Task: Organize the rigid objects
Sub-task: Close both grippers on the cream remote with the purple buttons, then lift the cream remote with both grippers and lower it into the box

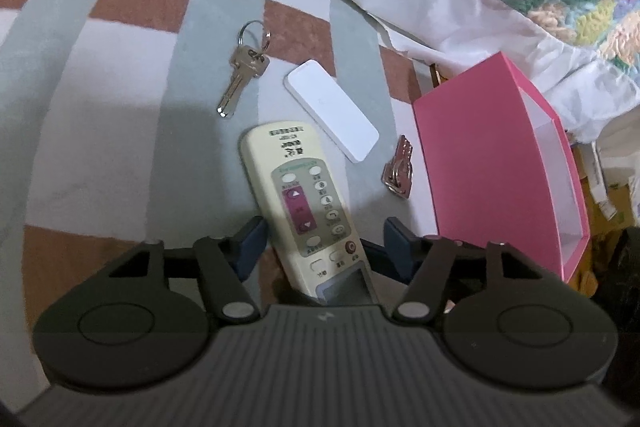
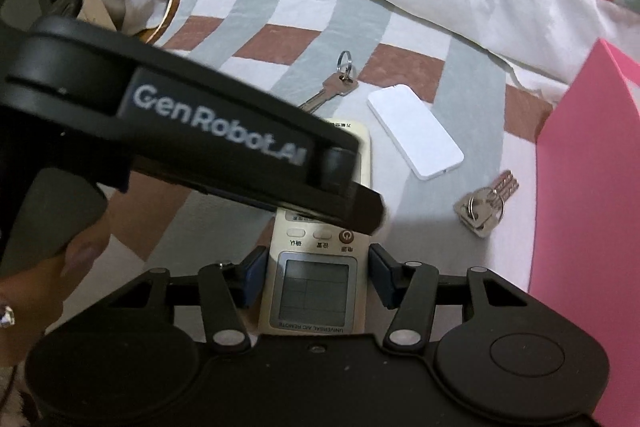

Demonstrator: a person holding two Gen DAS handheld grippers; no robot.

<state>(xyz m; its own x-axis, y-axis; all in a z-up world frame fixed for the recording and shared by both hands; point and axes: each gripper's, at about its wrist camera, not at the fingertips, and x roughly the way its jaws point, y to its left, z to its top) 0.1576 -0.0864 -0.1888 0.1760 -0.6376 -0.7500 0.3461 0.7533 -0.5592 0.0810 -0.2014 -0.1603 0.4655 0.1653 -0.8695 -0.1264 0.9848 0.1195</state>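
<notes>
Cream air-conditioner remote [image 1: 298, 203] lies on a striped blanket between the left gripper's [image 1: 322, 247] parted blue pads, with a single key [image 1: 240, 79] at eleven o'clock, a white card [image 1: 332, 111] at twelve, bunched keys [image 1: 398, 169] and a pink box [image 1: 492, 163] at two.

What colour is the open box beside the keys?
Pink outside, white inside; the box shows best in the left wrist view.

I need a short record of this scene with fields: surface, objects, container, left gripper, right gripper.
surface: striped blanket
objects: air-conditioner remote; white flat card; single key on a ring; bunch of keys
container: pink box, open, right of the bunch of keys
left gripper: fingers either side of the remote, gaps visible
right gripper: fingers beside the remote's display end; contact unclear
</notes>
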